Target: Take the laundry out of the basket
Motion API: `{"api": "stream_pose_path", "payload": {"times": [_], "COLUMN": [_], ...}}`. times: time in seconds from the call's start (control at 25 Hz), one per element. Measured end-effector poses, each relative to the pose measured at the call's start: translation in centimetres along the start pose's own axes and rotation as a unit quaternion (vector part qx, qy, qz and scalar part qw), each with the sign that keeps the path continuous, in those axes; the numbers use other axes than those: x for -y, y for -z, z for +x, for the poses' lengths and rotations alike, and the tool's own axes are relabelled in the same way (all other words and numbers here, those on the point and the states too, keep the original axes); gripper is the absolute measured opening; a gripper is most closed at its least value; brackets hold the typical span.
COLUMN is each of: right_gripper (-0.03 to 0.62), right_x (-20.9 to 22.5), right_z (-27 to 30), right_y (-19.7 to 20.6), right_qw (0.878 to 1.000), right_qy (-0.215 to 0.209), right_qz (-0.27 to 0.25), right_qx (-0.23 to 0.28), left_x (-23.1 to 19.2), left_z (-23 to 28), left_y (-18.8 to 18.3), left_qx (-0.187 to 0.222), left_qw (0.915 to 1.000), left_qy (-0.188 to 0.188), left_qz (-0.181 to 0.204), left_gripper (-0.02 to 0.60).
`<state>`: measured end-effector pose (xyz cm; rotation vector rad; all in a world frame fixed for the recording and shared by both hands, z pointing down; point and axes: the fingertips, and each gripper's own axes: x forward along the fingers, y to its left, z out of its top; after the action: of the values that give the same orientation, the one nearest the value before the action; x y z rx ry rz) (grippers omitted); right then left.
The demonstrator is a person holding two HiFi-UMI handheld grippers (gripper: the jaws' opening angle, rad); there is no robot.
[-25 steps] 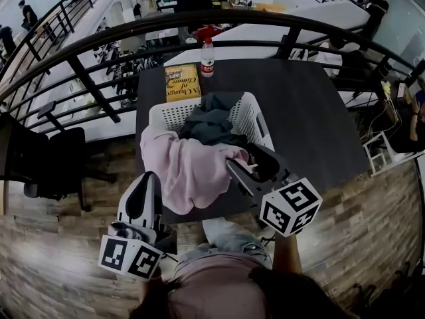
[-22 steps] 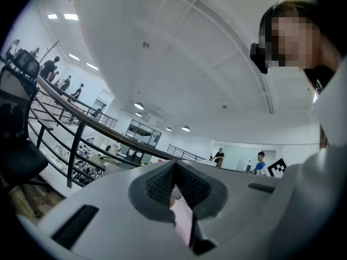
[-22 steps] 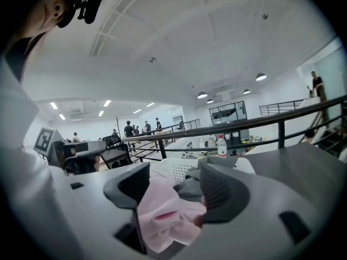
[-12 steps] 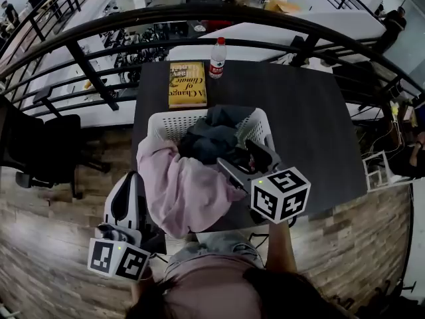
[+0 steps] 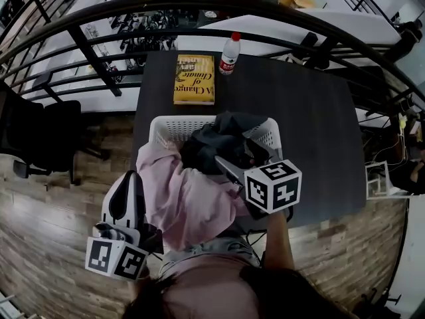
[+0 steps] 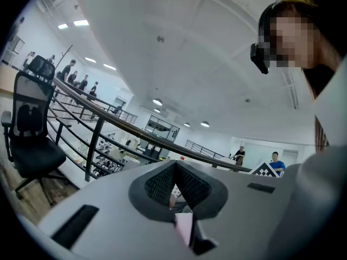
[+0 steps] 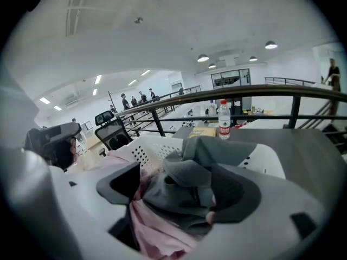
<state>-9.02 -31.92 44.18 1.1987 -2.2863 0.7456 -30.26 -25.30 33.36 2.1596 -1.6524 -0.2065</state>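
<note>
A white laundry basket [image 5: 169,121] stands on the dark table [image 5: 305,111]. A dark grey garment [image 5: 209,141] is heaped inside it. A pink garment [image 5: 189,198] hangs out over the basket's near left rim and past the table edge. My right gripper [image 5: 238,155] reaches into the basket; its jaws have just been opening. In the right gripper view they stand wide either side of the grey garment [image 7: 200,172], with the pink cloth [image 7: 157,226] below. My left gripper [image 5: 131,178] is beside the pink garment's left edge, jaws together, with a strip of pink cloth [image 6: 184,226] between them.
A yellow book [image 5: 194,78] and a water bottle [image 5: 229,45] lie on the table beyond the basket. A black railing [image 5: 199,8] curves behind the table. An office chair [image 5: 33,131] stands on the wooden floor at left.
My right gripper has moved forward and down into the basket over the grey garment, with its jaws spreading. The left gripper has drawn back to the left of the basket.
</note>
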Motion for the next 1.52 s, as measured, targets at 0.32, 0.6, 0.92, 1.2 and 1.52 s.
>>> {"api": "stream_pose_path", "payload": {"times": [0.32, 0.6, 0.92, 1.2, 1.52], "right_gripper": [0.418, 0.446, 0.453, 0.449, 0.188], "right_x": [2.1, 2.3, 2.9, 3.0, 1.9], "right_z": [3.3, 6.8, 9.7, 10.9, 9.9], "right_y": [1.3, 4.1, 7.3, 8.9, 8.5], "right_qw": [0.999, 0.992, 0.981, 0.971, 0.975], "right_qy": [0.001, -0.023, -0.02, -0.023, -0.049], "right_qz": [0.016, 0.021, 0.016, 0.045, 0.01], "right_qx": [-0.049, -0.124, -0.194, -0.235, -0.217], "left_x": [-1.2, -2.1, -3.2, -3.6, -3.4], "left_z": [1.6, 2.7, 3.1, 2.9, 1.6], "left_y": [0.9, 1.3, 2.3, 2.3, 2.4], "left_qx": [-0.02, -0.034, -0.044, -0.043, -0.032], "left_qw": [0.9997, 0.999, 0.9977, 0.9974, 0.9977], "left_qy": [-0.014, -0.029, -0.047, -0.054, -0.054], "left_qz": [-0.005, -0.007, -0.019, -0.023, -0.023], "left_gripper": [0.0, 0.0, 0.0, 0.0, 0.0]}}
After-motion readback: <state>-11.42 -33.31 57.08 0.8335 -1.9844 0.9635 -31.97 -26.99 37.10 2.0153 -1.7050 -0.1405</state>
